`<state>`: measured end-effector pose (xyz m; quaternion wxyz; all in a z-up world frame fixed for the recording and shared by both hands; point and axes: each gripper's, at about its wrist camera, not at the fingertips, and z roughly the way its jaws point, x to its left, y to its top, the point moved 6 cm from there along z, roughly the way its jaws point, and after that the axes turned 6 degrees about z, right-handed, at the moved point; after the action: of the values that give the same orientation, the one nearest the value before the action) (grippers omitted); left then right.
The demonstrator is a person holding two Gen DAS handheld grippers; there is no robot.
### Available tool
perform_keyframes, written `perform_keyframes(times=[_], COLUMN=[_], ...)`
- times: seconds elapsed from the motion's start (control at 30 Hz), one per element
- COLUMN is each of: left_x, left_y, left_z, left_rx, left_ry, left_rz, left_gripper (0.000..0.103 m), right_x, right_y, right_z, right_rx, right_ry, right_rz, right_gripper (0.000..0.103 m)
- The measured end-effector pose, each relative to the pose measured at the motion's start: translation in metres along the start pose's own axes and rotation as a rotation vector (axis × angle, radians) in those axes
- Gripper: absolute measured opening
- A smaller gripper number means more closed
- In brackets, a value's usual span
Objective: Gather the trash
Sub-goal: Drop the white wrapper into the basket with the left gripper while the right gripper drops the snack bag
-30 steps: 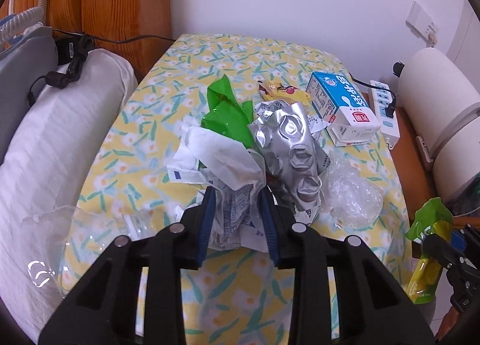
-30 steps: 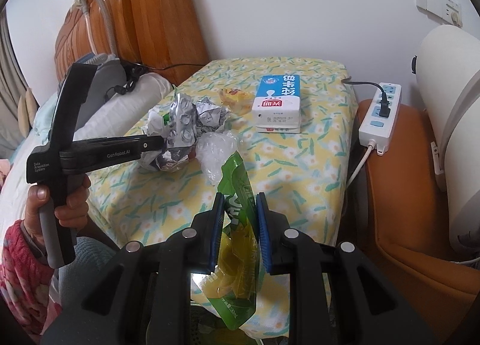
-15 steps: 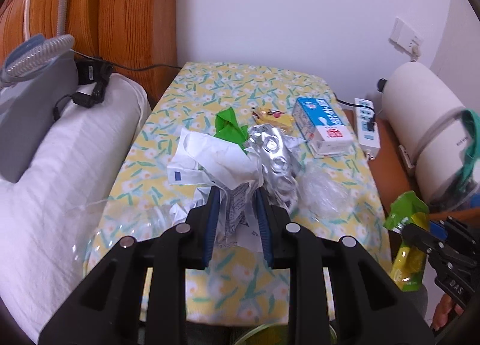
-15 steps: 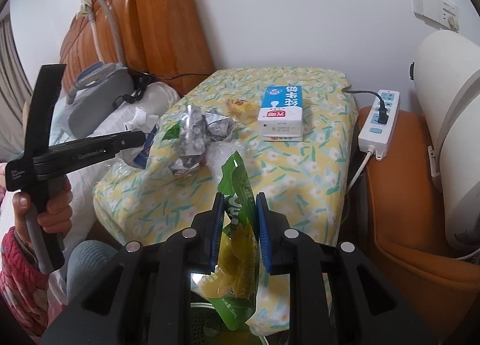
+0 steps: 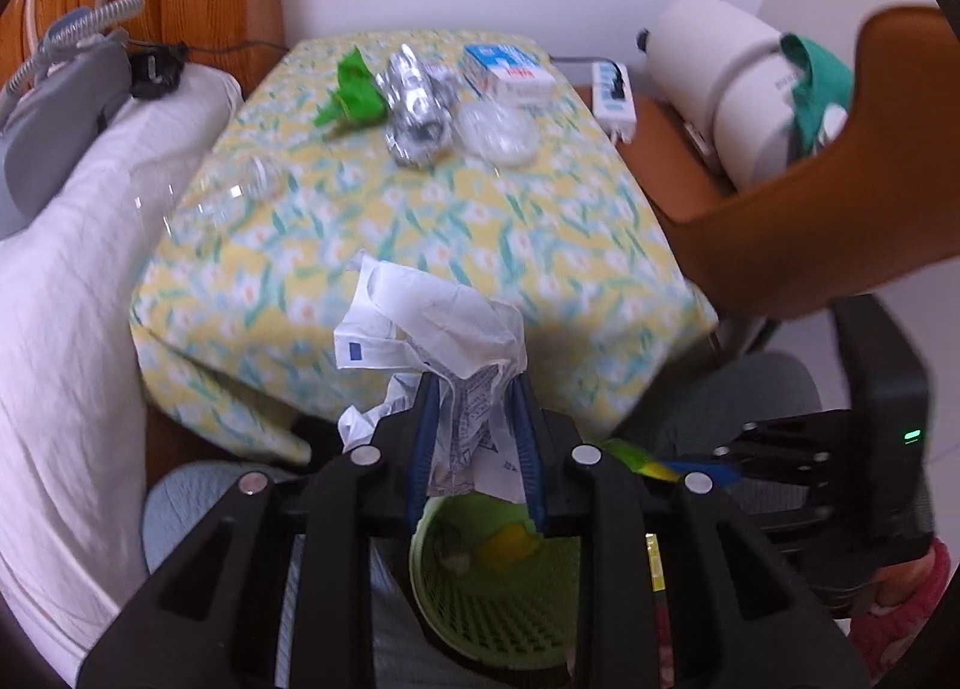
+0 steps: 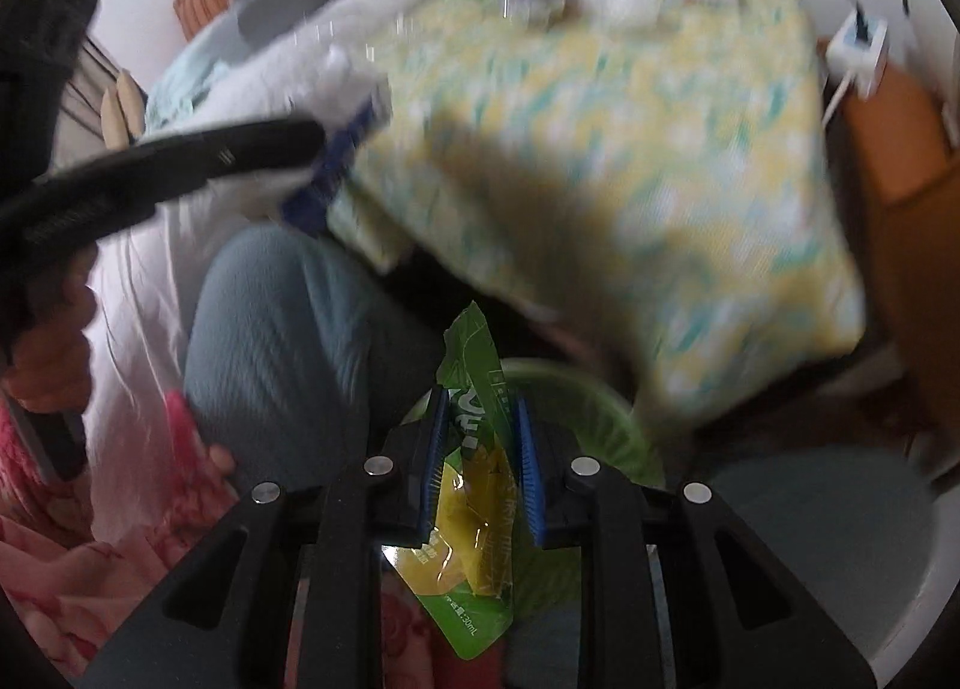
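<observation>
Left gripper (image 5: pixel 474 437): pads pinch a crumpled white paper wad (image 5: pixel 432 329), which sticks up past the fingertips; a printed strip of it hangs down between the jaws.
Right gripper (image 6: pixel 480 461): pinches a green and yellow snack pouch (image 6: pixel 474 515) near its middle, torn top above the pads, bottom hanging below.
Green mesh basket (image 5: pixel 498 581): sits directly under the left gripper's jaws, between the seated person's knees; something yellow and a small dark scrap already lie inside. From the right wrist view its rim (image 6: pixel 606 419) is just beyond and beneath the pouch.
Done so far: at least two bits are binned, and two more pieces are carried to the basket, not yet dropped.
Left on the floral table (image 5: pixel 420 221): well ahead of both grippers lie a green wrapper (image 5: pixel 354 89), a crushed silver foil pack (image 5: pixel 417 113), clear plastic film (image 5: pixel 495 131), a clear bag (image 5: pixel 234 191) at the near-left edge, and a blue and white carton (image 5: pixel 507 68), possibly not trash.
Judgement: roughly midway; release both pieces, then several more trips.
</observation>
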<state>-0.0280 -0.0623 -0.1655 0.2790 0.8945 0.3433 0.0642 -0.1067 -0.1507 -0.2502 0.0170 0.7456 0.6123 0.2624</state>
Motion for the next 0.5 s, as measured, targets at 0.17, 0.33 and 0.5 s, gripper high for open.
perform_keyframes(times=[0.17,0.33,0.5], left_x=[-0.008,-0.012,-0.023], left_y=[-0.028,-0.042,-0.056], left_z=[0.003,0.006,0.011], left_rx=[0.046,0.073,0.121], left_ry=[-0.016,-0.035,-0.064], left_rz=[0.014,0.017,0.049], left_gripper=[0.025,0.025,0.026], right_x=[-0.008,-0.021,-0.032], right_y=[-0.020,-0.009,0.001], right_z=[0.024,0.001,-0.018], right_rx=[0.057,-0.040,-0.112], right_ry=[-0.055,-0.129,-0.190], right_rz=[0.064,0.093,0.108], right_gripper=[0.073,0.087,0.093])
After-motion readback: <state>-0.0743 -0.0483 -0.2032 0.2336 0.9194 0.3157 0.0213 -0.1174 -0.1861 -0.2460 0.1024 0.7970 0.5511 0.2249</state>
